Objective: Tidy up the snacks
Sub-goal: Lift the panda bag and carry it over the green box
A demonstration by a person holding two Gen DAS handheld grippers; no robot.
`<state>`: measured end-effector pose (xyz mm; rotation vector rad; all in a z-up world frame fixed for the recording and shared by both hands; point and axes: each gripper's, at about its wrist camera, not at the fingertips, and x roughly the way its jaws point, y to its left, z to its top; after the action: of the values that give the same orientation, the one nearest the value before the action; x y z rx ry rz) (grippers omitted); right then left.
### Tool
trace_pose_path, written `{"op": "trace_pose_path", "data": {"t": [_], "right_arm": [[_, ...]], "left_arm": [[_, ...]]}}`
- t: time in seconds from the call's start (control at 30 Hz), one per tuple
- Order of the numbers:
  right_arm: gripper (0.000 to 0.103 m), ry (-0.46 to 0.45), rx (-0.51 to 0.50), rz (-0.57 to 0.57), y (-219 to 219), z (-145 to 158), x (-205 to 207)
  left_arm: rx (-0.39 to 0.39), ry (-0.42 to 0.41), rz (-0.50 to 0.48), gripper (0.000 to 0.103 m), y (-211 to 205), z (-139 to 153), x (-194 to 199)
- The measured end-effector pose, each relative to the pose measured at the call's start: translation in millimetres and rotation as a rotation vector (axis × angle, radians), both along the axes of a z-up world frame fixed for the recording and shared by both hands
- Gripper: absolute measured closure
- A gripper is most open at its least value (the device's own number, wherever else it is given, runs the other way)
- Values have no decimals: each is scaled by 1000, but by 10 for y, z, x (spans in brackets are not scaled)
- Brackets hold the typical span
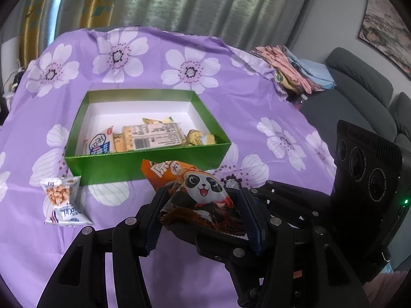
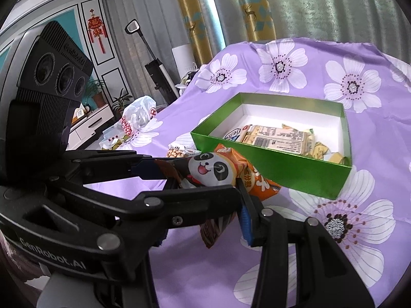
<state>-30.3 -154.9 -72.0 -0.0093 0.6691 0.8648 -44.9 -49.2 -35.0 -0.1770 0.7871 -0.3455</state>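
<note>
Both tongs, left (image 1: 203, 220) and right (image 2: 205, 197), pinch the panda snack bag (image 1: 205, 190) above the bench, near the green box (image 1: 143, 159). It looks light, crinkly, slippery; hold its sides.

glossy foil panda snack pkt (image 1: 205, 192); shiny green card box (image 1: 143, 163), matt white inside; thin creased purple cloth (image 1: 231, 59).

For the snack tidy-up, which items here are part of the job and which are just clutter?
Job: green box with snacks already inside; panda snack packet, gripped by both the left tool and the right tool; white peanut packet.

Clutter: folded clothes; plastic bag; sofa.
</note>
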Motion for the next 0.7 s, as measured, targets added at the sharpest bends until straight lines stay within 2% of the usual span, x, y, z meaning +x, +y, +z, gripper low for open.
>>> {"op": "trace_pose_path", "data": {"t": [0.7], "right_arm": [[58,-43,28,-61,-226,102,110]], "left_arm": [[23,-38,-59,47,-237,139,192]]}}
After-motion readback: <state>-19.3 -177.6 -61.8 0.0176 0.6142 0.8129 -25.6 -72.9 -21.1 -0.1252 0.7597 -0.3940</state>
